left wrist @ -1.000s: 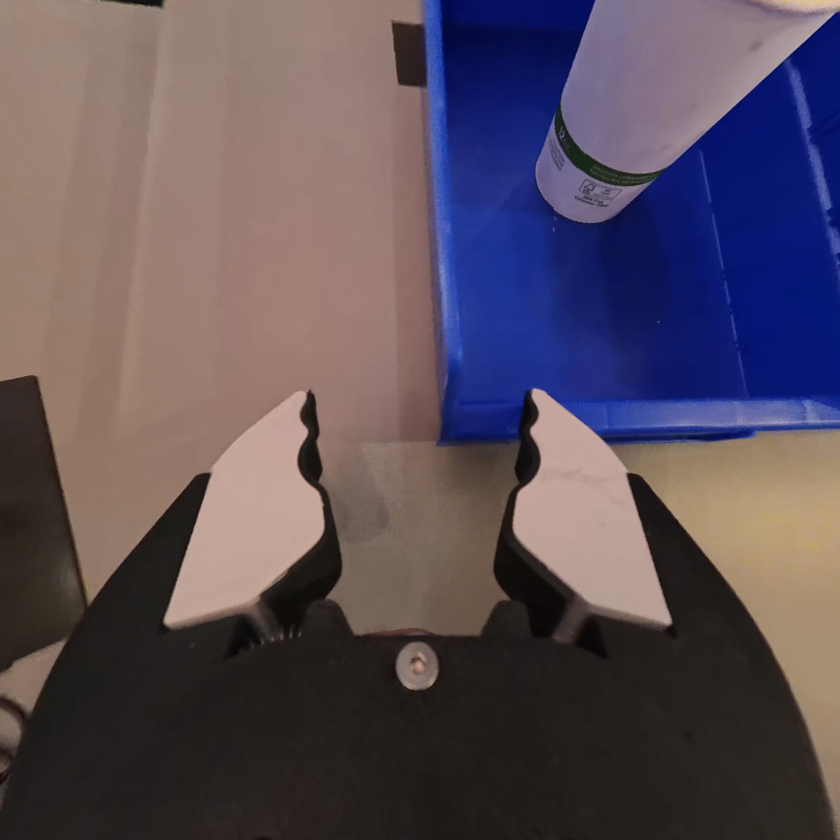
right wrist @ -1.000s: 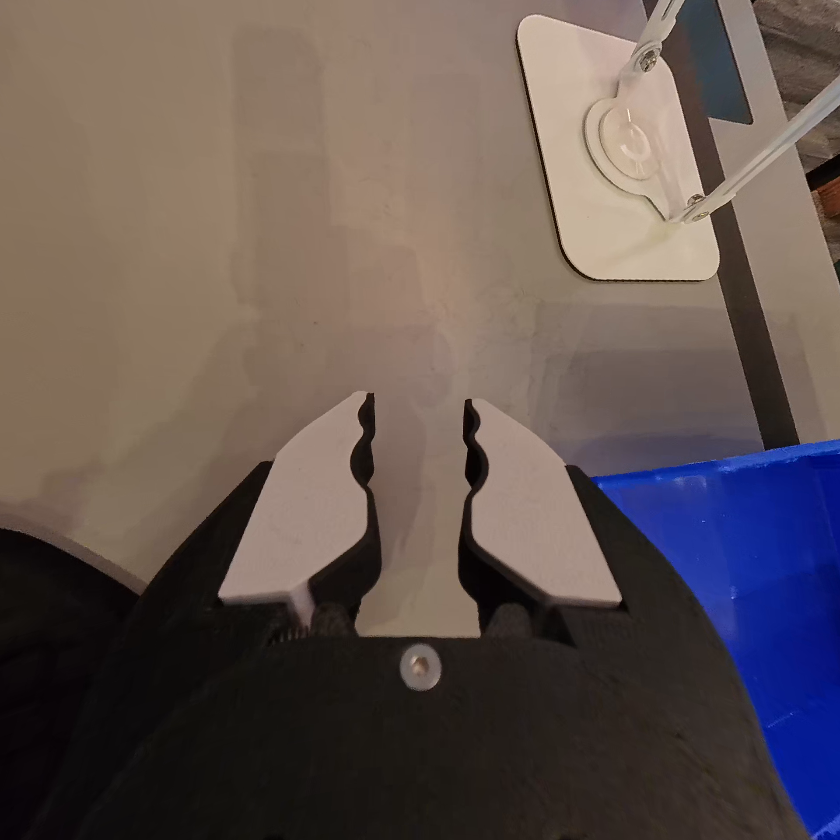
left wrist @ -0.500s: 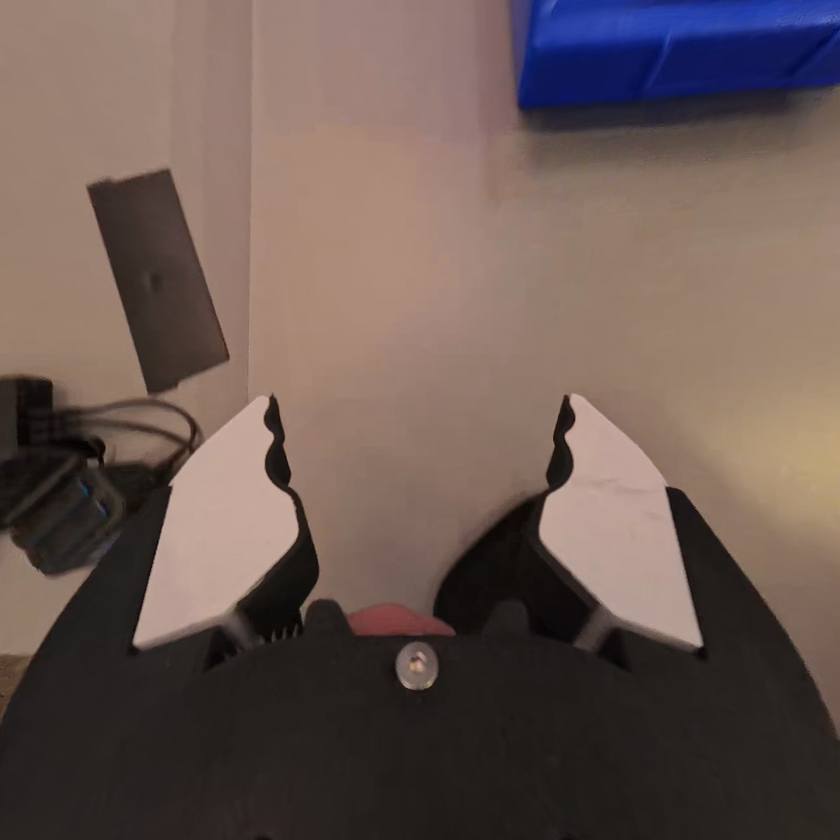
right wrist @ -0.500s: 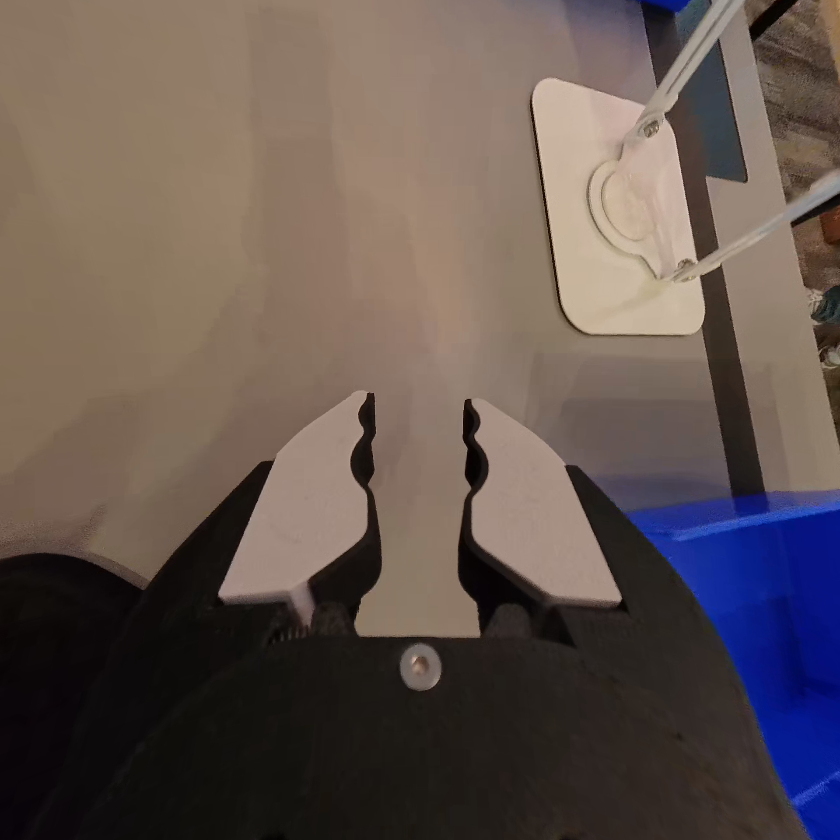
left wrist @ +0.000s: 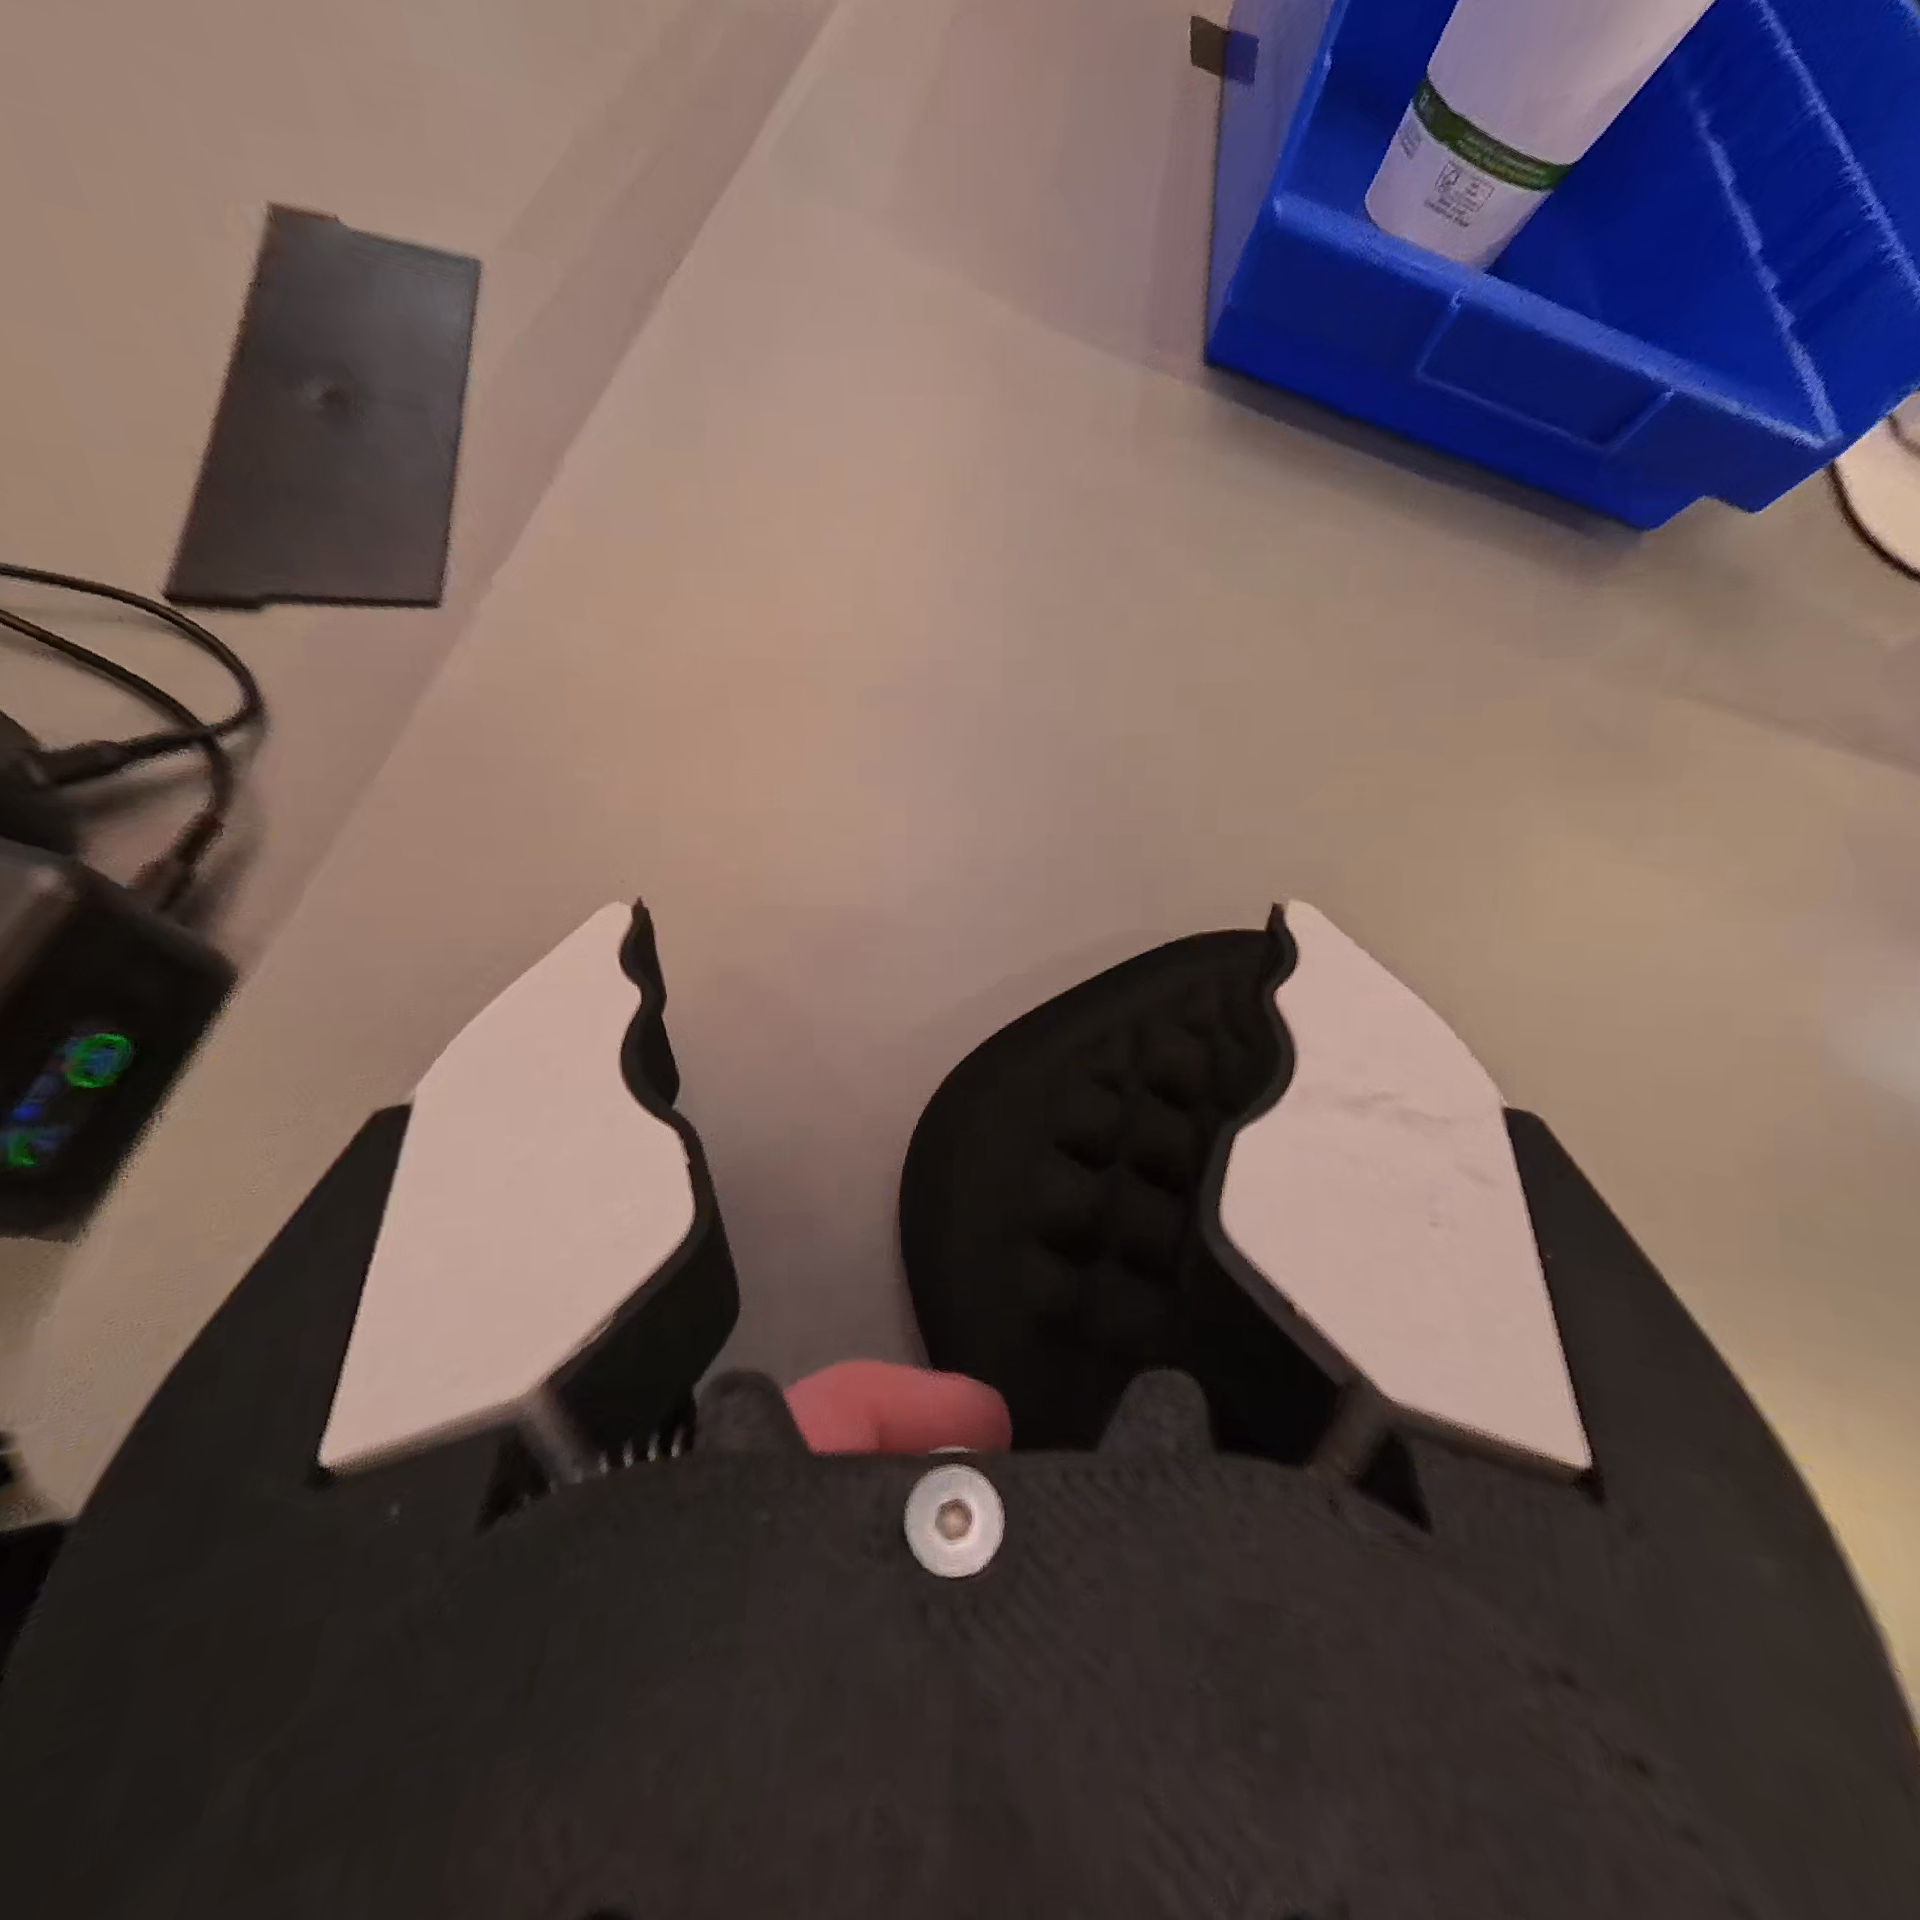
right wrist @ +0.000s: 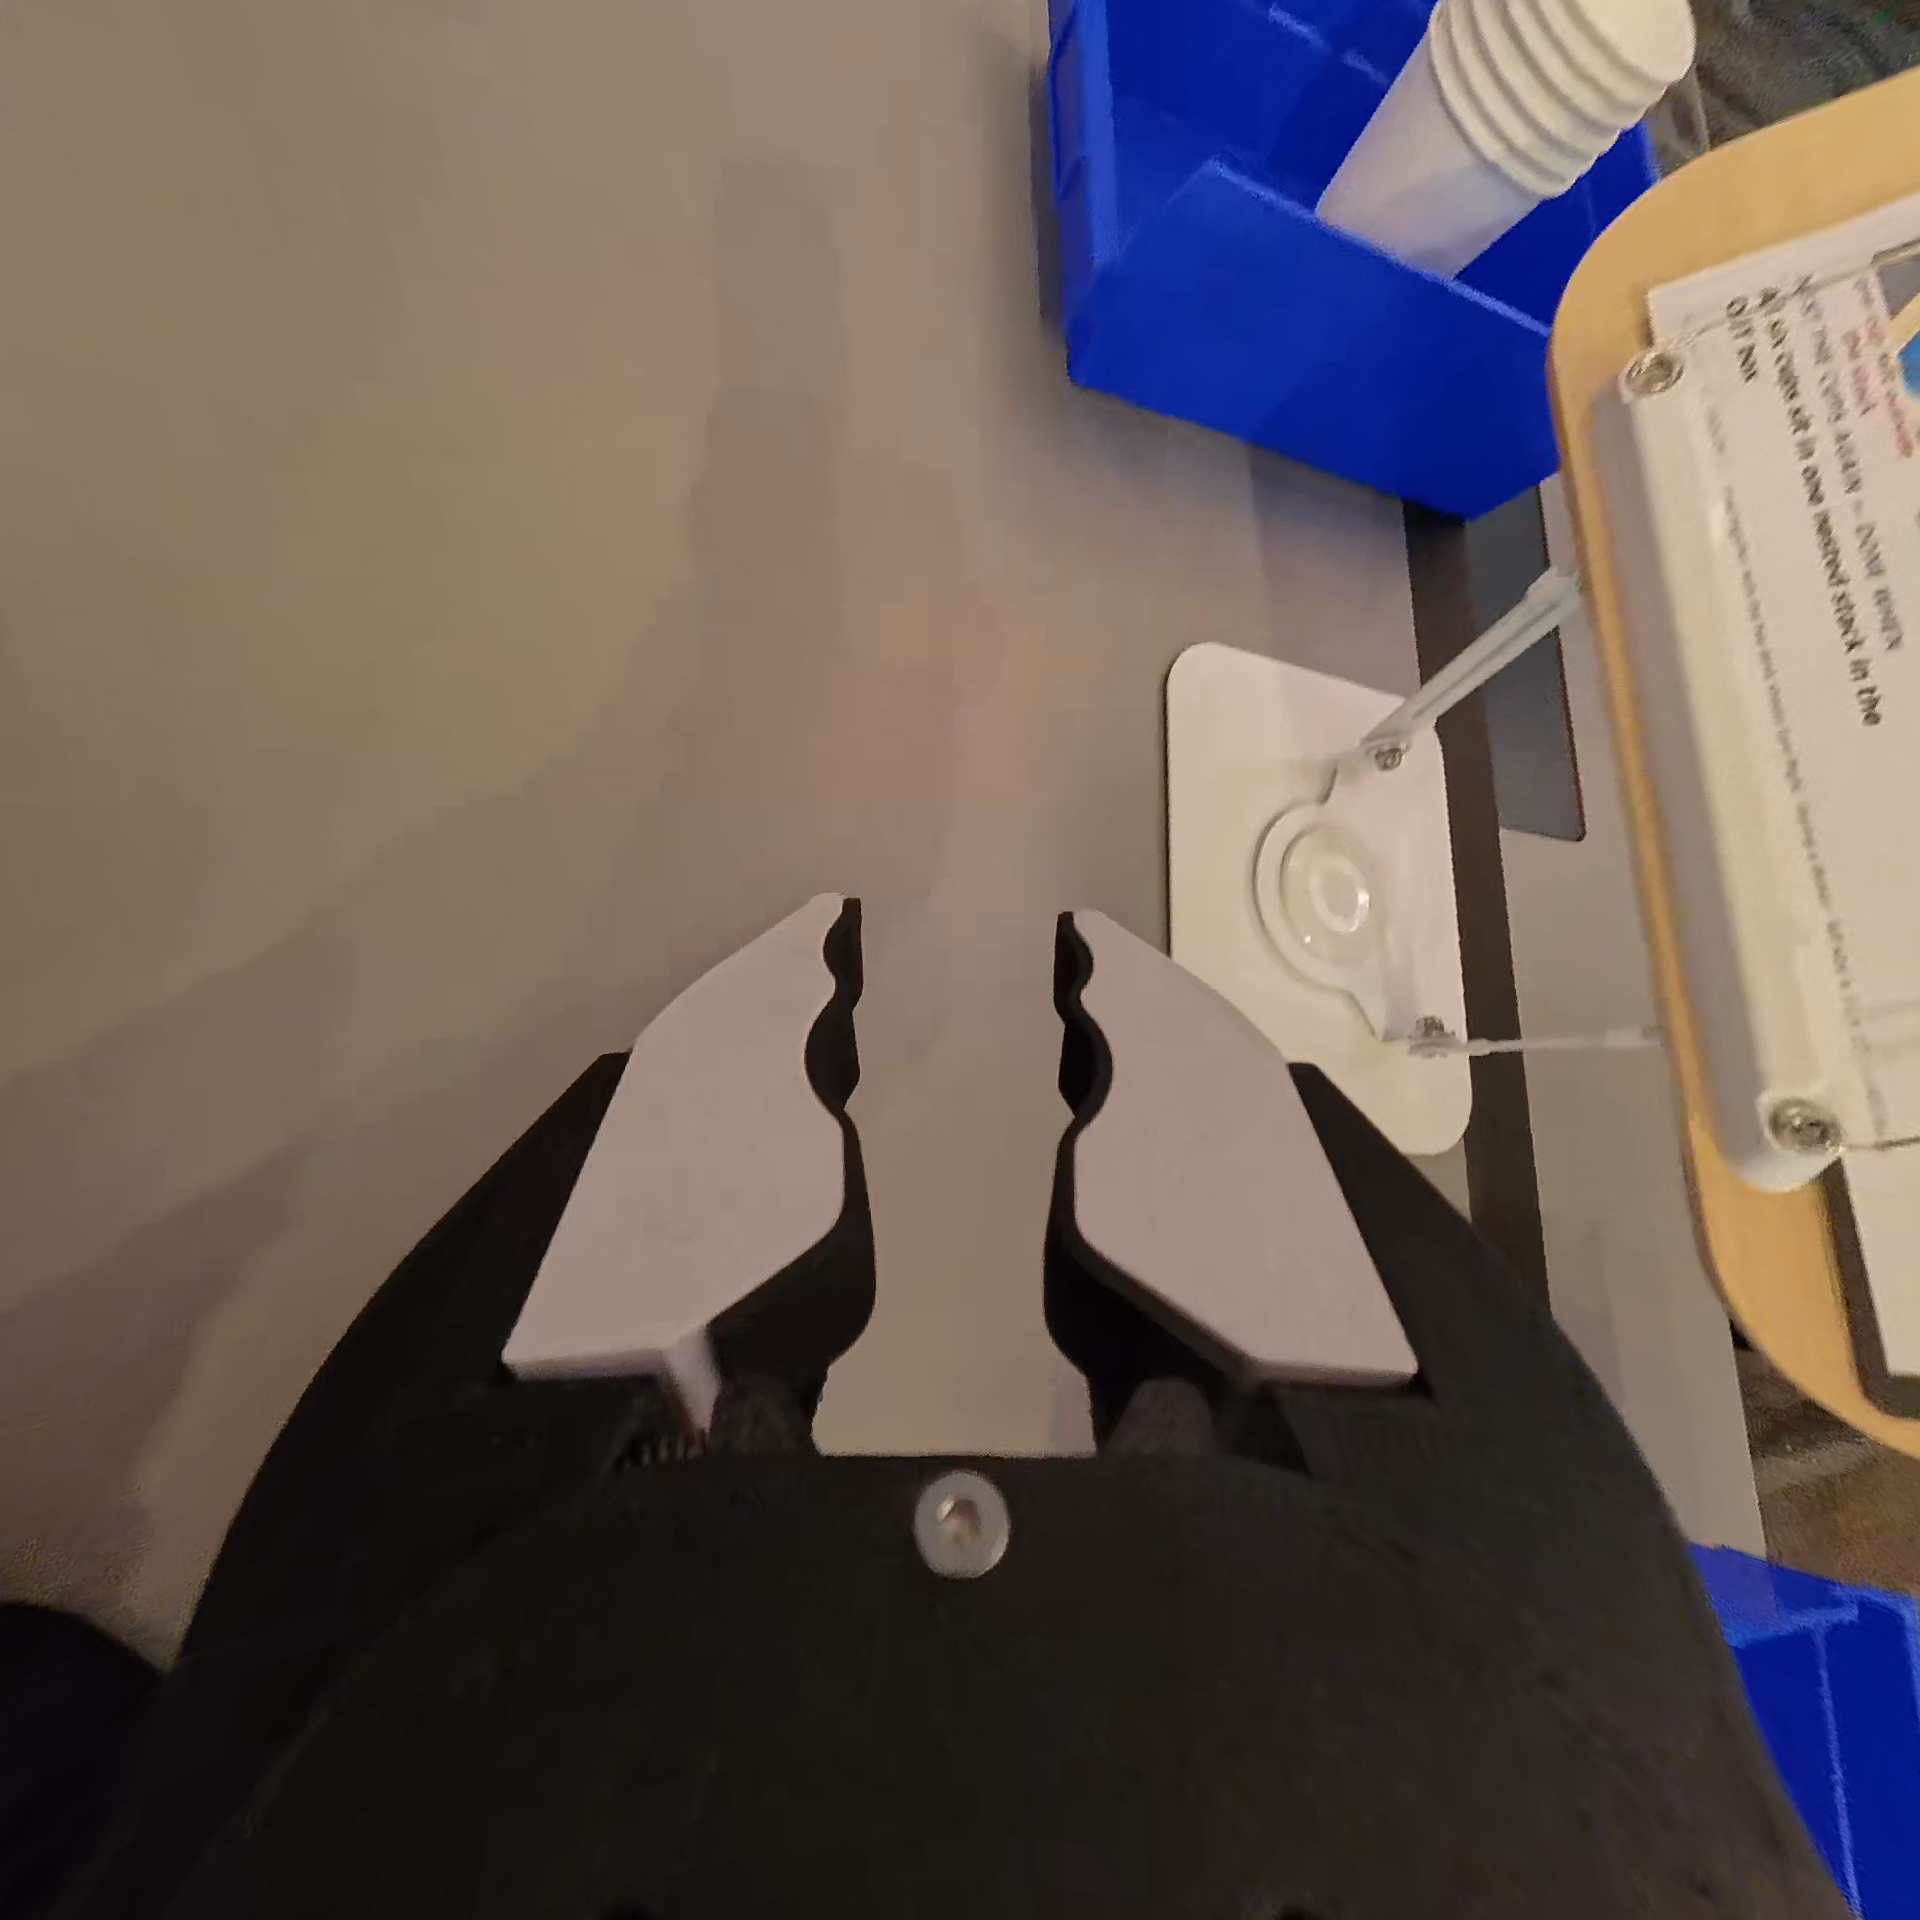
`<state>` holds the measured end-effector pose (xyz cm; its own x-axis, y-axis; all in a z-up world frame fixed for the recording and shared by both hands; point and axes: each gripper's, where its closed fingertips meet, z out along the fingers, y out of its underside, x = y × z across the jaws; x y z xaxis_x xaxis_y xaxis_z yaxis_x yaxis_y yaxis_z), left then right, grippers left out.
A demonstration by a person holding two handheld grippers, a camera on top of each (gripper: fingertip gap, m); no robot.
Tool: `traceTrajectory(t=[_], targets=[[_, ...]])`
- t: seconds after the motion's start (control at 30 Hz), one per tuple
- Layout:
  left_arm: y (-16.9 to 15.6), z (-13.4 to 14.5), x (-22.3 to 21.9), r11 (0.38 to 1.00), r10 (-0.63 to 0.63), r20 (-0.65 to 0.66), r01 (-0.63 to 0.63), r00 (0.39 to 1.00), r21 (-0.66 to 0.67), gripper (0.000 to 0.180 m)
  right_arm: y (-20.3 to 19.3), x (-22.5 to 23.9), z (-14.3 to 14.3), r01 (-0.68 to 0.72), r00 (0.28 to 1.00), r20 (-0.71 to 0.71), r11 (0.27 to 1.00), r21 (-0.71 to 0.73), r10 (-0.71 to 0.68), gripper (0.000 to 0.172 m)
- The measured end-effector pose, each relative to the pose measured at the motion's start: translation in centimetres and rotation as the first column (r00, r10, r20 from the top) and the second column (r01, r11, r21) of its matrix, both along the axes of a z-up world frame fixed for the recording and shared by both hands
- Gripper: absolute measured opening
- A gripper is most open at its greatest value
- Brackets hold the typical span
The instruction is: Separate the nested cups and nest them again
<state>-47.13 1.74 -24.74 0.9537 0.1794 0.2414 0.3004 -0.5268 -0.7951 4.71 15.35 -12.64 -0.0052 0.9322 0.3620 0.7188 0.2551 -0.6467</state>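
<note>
With the left gripper [left wrist: 956, 914] swung back from bare table, the blue bin [left wrist: 1455, 343] has returned to its view, the cups [left wrist: 1496, 125] again in sight. The cups, a white nested stack with a green band, lean inside the bin, well apart from both grippers. The left gripper hangs wide open and empty over the table [left wrist: 935, 623]; the right gripper [right wrist: 956, 914], jaws partly apart, also holds nothing, beside a white stand base [right wrist: 1226, 831] and a clipboard [right wrist: 1621, 831]. Separation appears not yet begun: the next move calls for reaching into the bin and closing on the stack.
</note>
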Motion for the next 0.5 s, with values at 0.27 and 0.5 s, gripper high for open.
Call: traceTrajectory(t=[0.27,0.5], targets=[[1.7,0.0,4.7,0.999,0.025,0.092,-0.027,0.995,0.022,0.105,2.5,-2.5,1.6,-0.06,0.994,-0.086,0.998,0.019,0.061,0.034],[5.0,1.8,10.2,0.993,-0.104,0.092,0.098,0.99,0.07,0.112,5.5,-3.8,4.2,-0.097,0.979,-0.176,0.993,0.062,0.106,0.033]])
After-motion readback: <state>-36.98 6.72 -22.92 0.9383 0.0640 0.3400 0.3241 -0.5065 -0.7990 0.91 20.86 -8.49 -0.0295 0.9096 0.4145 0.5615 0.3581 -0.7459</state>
